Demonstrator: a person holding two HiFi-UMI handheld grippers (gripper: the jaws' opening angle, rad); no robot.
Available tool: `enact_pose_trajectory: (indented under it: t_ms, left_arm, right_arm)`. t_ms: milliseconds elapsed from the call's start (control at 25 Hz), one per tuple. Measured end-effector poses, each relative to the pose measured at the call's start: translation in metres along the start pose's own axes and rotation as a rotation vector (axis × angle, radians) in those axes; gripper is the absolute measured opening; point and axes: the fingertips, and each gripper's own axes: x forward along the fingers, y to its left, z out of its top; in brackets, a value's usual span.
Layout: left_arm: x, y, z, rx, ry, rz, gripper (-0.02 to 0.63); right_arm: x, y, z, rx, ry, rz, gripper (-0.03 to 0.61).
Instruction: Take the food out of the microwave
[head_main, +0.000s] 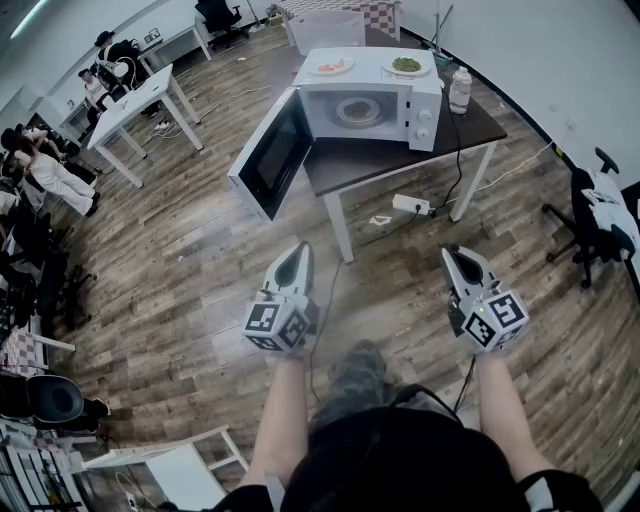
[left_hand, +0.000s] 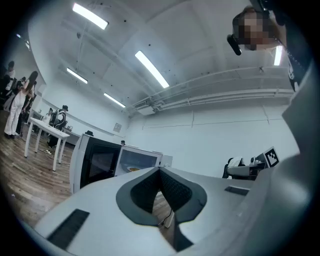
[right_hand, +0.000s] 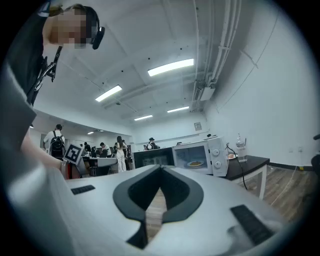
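A white microwave (head_main: 370, 100) stands on a dark table (head_main: 400, 155) a few steps ahead, its door (head_main: 270, 155) swung open to the left. Inside it sits a plate of food (head_main: 355, 108), also seen as the plate (right_hand: 195, 163) in the right gripper view and the plate (left_hand: 133, 169) in the left gripper view. My left gripper (head_main: 296, 258) and right gripper (head_main: 455, 255) are held level over the wood floor, well short of the table. Both are shut with nothing between the jaws. The tips meet on the left gripper (left_hand: 160, 170) and the right gripper (right_hand: 161, 169).
Two plates rest on the microwave's top, one with pinkish food (head_main: 332, 67) and one with greens (head_main: 406, 65). A bottle (head_main: 459, 90) stands beside it. A power strip (head_main: 411, 205) lies under the table. An office chair (head_main: 600, 215) is at right; white tables (head_main: 135, 100) and people at left.
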Motion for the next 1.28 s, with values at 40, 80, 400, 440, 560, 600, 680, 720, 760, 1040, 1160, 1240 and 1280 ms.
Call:
enact_pose_trajectory:
  t_ms: [40, 80, 400, 440, 560, 600, 680, 720, 760, 1040, 1160, 1240, 1280]
  left_arm:
    - [0.0, -0.001, -0.001, -0.002, 0.003, -0.002, 0.011]
    - [0.001, -0.002, -0.002, -0.006, 0.006, -0.004, 0.011]
    - [0.033, 0.004, -0.014, -0.027, 0.015, -0.007, 0.009]
    - [0.041, 0.006, -0.015, -0.029, 0.014, -0.008, 0.011]
    - [0.065, 0.011, -0.021, -0.036, 0.019, -0.02, 0.009]
    - [0.073, 0.013, -0.021, -0.035, 0.02, -0.026, 0.009]
    - [0.09, 0.019, -0.02, -0.033, 0.025, -0.033, 0.009]
    - [0.098, 0.024, -0.021, -0.037, 0.029, -0.031, 0.009]
    - [0.106, 0.029, -0.022, -0.041, 0.033, -0.028, 0.009]
    - [0.161, 0.062, -0.027, -0.047, 0.048, -0.035, 0.009]
    - [0.183, 0.073, -0.029, -0.051, 0.063, -0.046, 0.011]
    - [0.199, 0.08, -0.03, -0.052, 0.074, -0.06, 0.009]
    - [0.206, 0.084, -0.03, -0.052, 0.08, -0.064, 0.011]
  right_arm:
    - [0.0, -0.001, -0.001, 0.002, 0.001, 0.0, 0.002]
    - [0.0, -0.001, -0.001, 0.003, 0.001, 0.0, 0.002]
    - [0.017, -0.022, -0.008, 0.001, 0.018, -0.004, 0.002]
    - [0.023, -0.027, -0.009, 0.001, 0.021, -0.007, 0.0]
    - [0.039, -0.037, -0.012, 0.012, 0.029, -0.003, 0.002]
    - [0.047, -0.04, -0.012, 0.013, 0.03, 0.004, 0.002]
    - [0.064, -0.045, -0.009, 0.008, 0.033, 0.014, 0.002]
    - [0.074, -0.047, -0.008, 0.007, 0.034, 0.017, 0.002]
    - [0.083, -0.05, -0.006, 0.007, 0.035, 0.022, 0.002]
    - [0.152, -0.07, -0.011, -0.001, 0.069, 0.053, 0.003]
    - [0.179, -0.078, -0.016, 0.006, 0.086, 0.055, 0.003]
    - [0.196, -0.083, -0.018, 0.009, 0.095, 0.054, 0.003]
    - [0.205, -0.085, -0.019, 0.012, 0.098, 0.055, 0.003]
